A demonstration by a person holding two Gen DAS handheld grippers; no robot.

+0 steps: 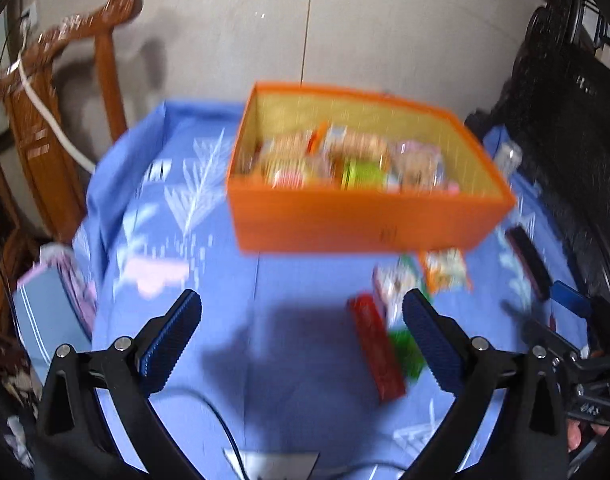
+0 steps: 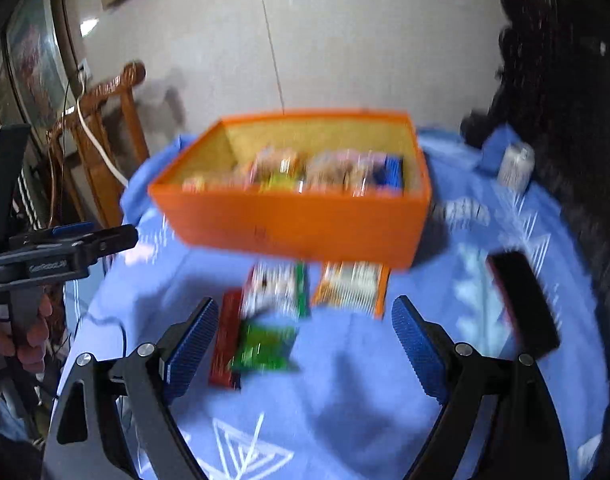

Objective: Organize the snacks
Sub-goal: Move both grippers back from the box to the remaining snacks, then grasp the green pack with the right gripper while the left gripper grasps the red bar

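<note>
An orange box (image 1: 345,224) (image 2: 297,224) holding several snack packs stands at the back of a blue cloth (image 1: 265,320) (image 2: 365,392). In front of it lie loose snacks: a red bar (image 1: 377,348) (image 2: 225,340), a green pack (image 1: 409,354) (image 2: 265,346), a white and green pack (image 1: 393,284) (image 2: 277,288) and an orange pack (image 1: 445,270) (image 2: 351,284). My left gripper (image 1: 301,344) is open and empty, with the red bar near its right finger. My right gripper (image 2: 305,348) is open and empty above the green pack. Both views are blurred.
A black and red bar (image 1: 529,262) (image 2: 525,304) lies at the right on the cloth. A wooden chair (image 1: 45,120) (image 2: 105,152) stands at the left by the wall. A clear cup (image 2: 515,168) stands back right. A pink item (image 1: 157,274) lies at the left.
</note>
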